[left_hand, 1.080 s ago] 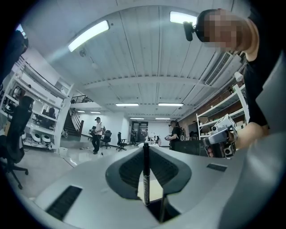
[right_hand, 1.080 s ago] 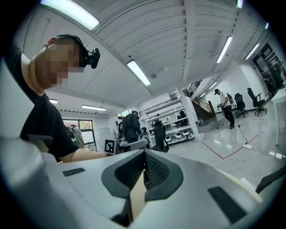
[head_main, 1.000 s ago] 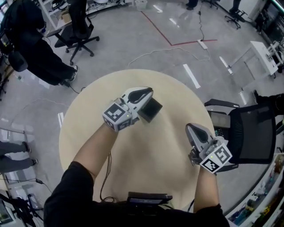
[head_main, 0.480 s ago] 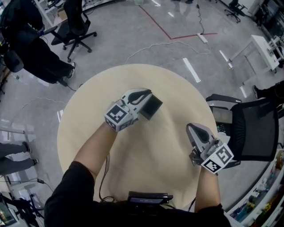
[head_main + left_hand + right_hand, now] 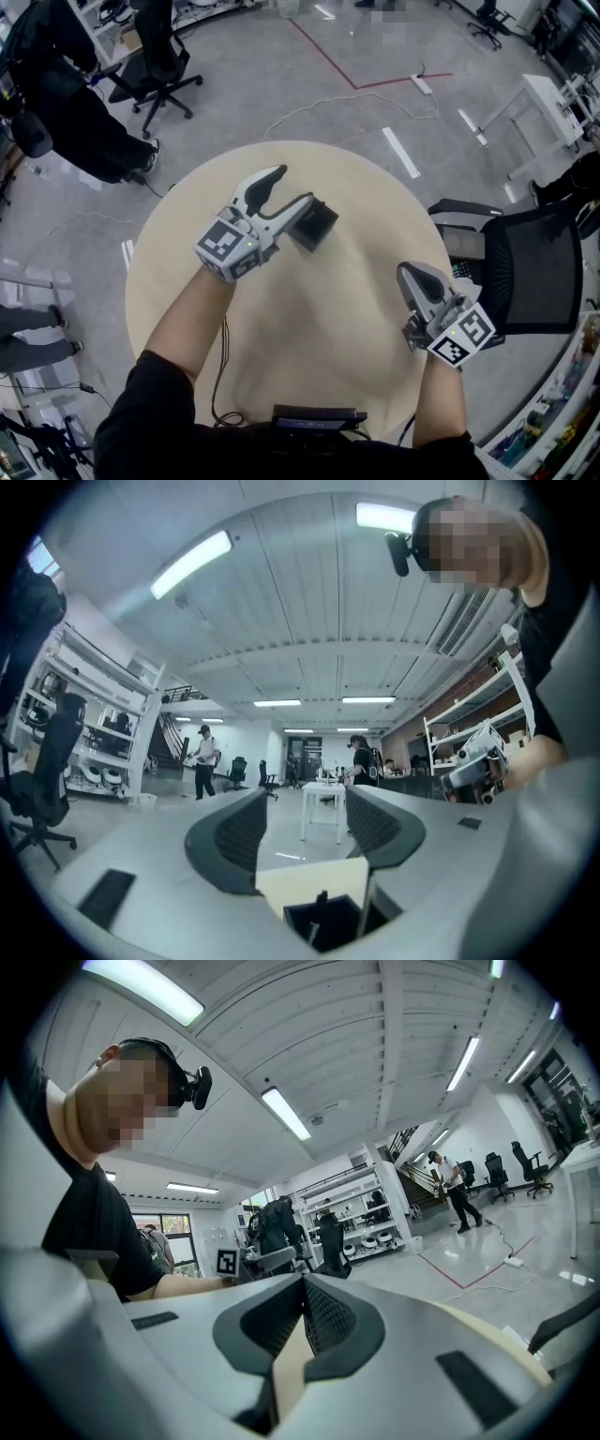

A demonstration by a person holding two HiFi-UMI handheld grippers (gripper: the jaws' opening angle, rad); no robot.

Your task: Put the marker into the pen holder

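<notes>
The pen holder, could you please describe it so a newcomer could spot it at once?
Start at the round beige table. Just beyond its middle stands the pen holder, a black square box, open-topped, unlike the flat black device at the near edge.

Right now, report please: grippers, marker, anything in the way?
Left gripper opening, nothing between jaws. Right gripper shut, empty. Marker standing in pen holder. Nothing blocking.

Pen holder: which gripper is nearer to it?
Left. The left gripper is close beside the pen holder, fingers opening, nothing between them; the right gripper is far off to the right.
</notes>
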